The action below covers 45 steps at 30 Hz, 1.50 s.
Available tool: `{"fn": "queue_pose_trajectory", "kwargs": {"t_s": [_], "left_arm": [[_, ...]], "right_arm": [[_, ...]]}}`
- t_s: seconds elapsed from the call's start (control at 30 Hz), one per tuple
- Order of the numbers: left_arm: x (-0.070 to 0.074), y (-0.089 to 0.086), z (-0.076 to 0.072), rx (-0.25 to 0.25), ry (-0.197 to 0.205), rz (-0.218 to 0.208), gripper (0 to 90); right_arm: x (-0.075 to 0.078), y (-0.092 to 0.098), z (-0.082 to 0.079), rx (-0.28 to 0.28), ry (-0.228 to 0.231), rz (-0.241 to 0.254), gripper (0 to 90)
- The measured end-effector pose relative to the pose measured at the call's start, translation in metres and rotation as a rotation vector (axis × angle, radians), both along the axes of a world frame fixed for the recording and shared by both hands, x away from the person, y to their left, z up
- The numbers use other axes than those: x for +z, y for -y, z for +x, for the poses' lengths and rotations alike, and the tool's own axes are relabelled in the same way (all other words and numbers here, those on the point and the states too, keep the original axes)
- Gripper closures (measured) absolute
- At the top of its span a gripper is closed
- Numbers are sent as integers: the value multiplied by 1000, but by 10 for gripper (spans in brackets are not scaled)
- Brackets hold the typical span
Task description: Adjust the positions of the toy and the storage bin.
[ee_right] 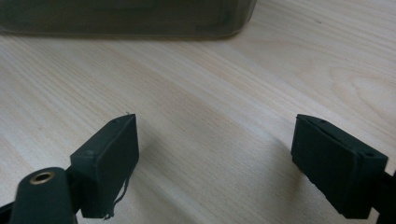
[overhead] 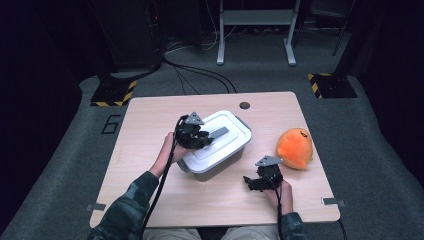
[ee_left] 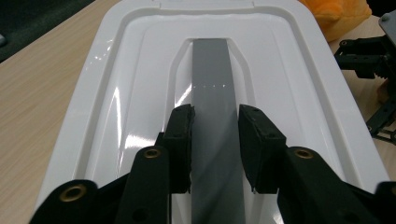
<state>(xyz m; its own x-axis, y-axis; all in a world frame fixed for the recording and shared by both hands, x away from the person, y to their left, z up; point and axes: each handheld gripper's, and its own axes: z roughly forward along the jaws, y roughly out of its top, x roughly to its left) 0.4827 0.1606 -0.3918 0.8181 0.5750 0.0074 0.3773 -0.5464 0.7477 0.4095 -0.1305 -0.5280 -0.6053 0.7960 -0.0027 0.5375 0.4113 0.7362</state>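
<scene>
A grey storage box with a white lid stands in the middle of the wooden table. A flat grey handle runs along the lid's centre. My left gripper reaches over the lid from the left, its two pads set against the sides of that handle, shut on it. My right gripper rests low near the table's front edge, to the right of the box. Its jaws stand wide open over bare wood with nothing between them.
An orange plush toy lies on the table to the right of the box, its edge also in the left gripper view. A round cable hole sits near the far edge. The box's dark wall lies ahead of the right gripper.
</scene>
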Motion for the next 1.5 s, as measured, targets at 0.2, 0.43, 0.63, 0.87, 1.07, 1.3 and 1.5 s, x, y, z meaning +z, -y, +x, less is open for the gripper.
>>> {"fn": "queue_pose_trajectory", "kwargs": {"t_s": [0.2, 0.43, 0.63, 0.87, 1.07, 1.3, 1.5], "left_arm": [[2, 14, 8, 14, 14, 24, 482], [2, 20, 9, 13, -1, 26, 615], [4, 22, 8, 21, 11, 44, 662], [6, 23, 8, 19, 8, 59, 665], [10, 22, 5, 13, 9, 50, 666], [16, 19, 0, 8, 24, 38, 666], [23, 13, -1, 18, 37, 28, 666]], "right_arm": [[0, 0, 0, -2, -1, 1, 144], [0, 0, 0, -2, -1, 1, 144], [0, 0, 0, -1, -2, 0, 145], [0, 0, 0, -1, -4, 2, 145], [0, 0, 0, -1, -4, 2, 145], [0, 0, 1, -2, -1, 5, 145], [0, 0, 0, -5, -1, 6, 146]]}}
